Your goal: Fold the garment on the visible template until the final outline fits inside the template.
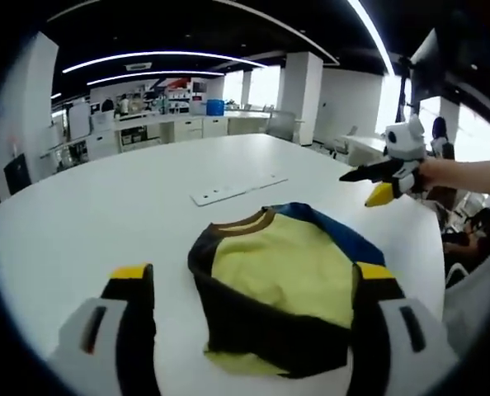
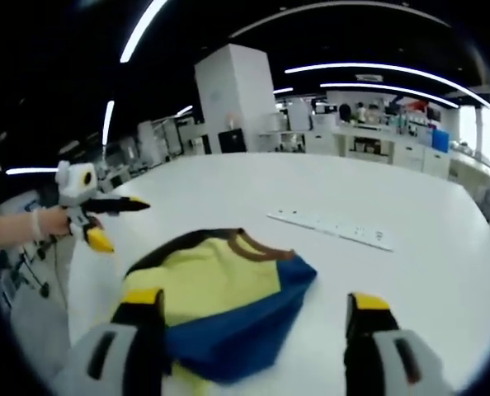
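A folded garment (image 1: 282, 276), yellow with black and blue panels and a brown collar, lies on the white table (image 1: 88, 214). My left gripper (image 1: 253, 285) is open, its yellow-tipped jaws standing on either side of the garment's near part, with nothing gripped. A hand holds my right gripper (image 1: 383, 183) in the air beyond the garment's right side. In the right gripper view the garment (image 2: 220, 289) lies between and ahead of the open right gripper (image 2: 255, 304). The left gripper (image 2: 96, 219) hangs at the left, held by a hand.
A flat white socket strip (image 1: 237, 190) is set in the table behind the garment, also seen as the strip (image 2: 332, 227). The table edge (image 1: 431, 239) runs close on the right. Counters, columns and chairs stand far behind.
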